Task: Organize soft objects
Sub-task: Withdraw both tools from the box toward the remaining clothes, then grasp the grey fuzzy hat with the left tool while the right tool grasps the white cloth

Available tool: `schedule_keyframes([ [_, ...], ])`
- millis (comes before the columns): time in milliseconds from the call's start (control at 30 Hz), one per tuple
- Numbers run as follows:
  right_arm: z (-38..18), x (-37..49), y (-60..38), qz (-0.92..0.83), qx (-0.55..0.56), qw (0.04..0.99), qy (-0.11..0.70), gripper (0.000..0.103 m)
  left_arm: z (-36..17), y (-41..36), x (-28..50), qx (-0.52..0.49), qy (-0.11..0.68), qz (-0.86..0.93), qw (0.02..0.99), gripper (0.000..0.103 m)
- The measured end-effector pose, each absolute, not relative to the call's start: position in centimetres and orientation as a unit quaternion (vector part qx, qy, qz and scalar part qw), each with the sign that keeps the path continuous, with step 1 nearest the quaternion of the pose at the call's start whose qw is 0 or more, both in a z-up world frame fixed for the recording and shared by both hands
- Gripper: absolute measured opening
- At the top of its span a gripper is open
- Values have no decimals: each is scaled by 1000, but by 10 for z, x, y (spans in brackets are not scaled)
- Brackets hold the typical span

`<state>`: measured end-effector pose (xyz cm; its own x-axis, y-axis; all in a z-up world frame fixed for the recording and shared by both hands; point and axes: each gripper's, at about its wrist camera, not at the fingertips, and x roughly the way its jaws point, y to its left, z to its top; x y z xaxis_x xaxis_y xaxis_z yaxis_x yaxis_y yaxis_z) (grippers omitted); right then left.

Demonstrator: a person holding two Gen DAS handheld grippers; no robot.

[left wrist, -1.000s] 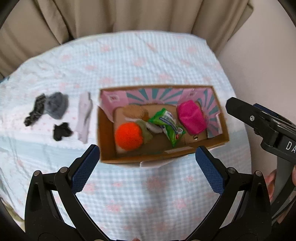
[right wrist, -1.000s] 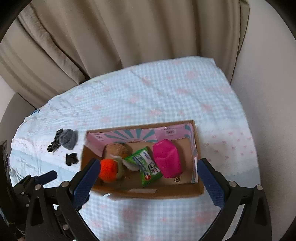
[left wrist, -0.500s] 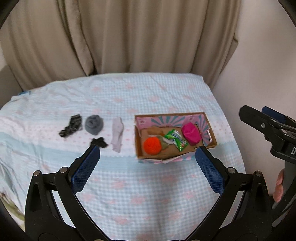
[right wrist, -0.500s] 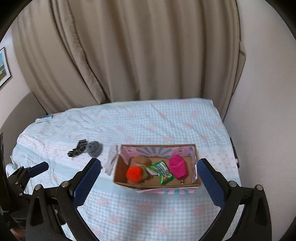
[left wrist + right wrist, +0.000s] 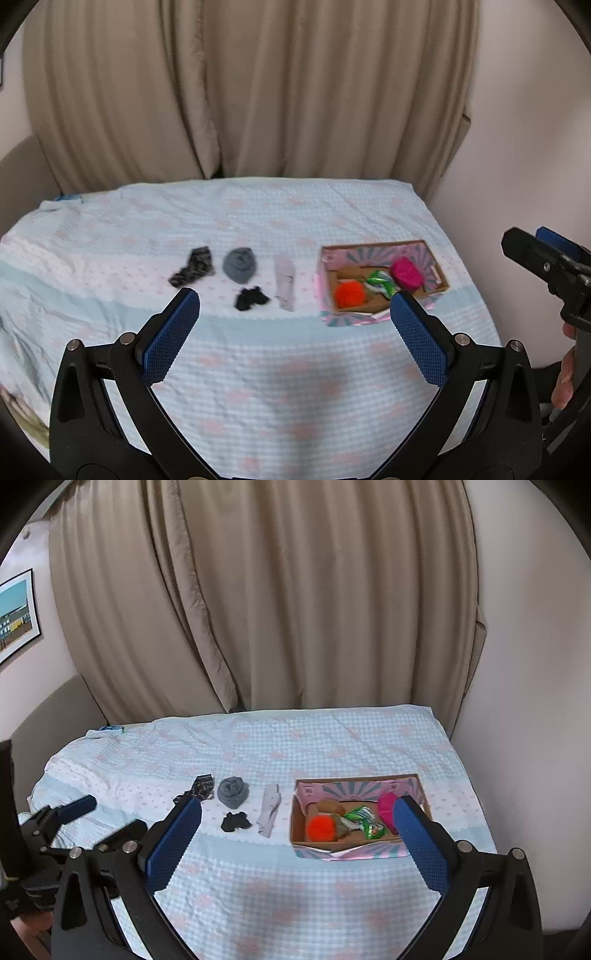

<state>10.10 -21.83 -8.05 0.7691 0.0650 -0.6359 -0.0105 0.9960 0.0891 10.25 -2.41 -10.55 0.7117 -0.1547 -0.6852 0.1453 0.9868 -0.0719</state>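
Covering the bed, a checked blue cloth [image 5: 295, 893] meets beige curtains [image 5: 295, 609]; both grippers [image 5: 293, 334] [image 5: 295, 843] seemingly gape empty.

The bed cover [image 5: 280, 878] is pale blue and white in a fine check with faint pink hearts and a plain light-blue band across it, and the curtain [image 5: 295, 609] behind is plain beige against a pinkish-white wall [image 5: 524, 701]. On the cover lie a black-and-grey patterned sock [image 5: 201, 788], a plain grey rolled sock [image 5: 232, 792], a small black sock [image 5: 235, 821] and a whitish sock [image 5: 269, 808]. The cardboard box [image 5: 299, 825] is brown with pink and teal sunburst stripes on its flaps, holding an orange pom-pom [image 5: 320, 829], a brown soft piece [image 5: 330, 806], a green-and-white packet [image 5: 364, 821] and a magenta pouch [image 5: 386, 806]; both grippers are black with blue textured pads [image 5: 173, 849].
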Motion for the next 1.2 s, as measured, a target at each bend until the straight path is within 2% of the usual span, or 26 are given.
schedule_keyframes([
  [333, -104, 132, -145, -1, 65, 938, 339, 103, -124, 76, 139, 5, 371, -99, 923, 103],
  [633, -152, 186, -104, -15, 78, 933, 351, 103, -166, 116, 209, -14, 395, -119, 911, 103],
  [900, -236, 244, -85, -28, 42, 921, 386, 103, -228, 101, 290, 3, 415, -129, 901, 103],
  [1200, -350, 304, -83, -29, 29, 911, 410, 103, -334, 64, 365, 24, 436, -148, 887, 103],
])
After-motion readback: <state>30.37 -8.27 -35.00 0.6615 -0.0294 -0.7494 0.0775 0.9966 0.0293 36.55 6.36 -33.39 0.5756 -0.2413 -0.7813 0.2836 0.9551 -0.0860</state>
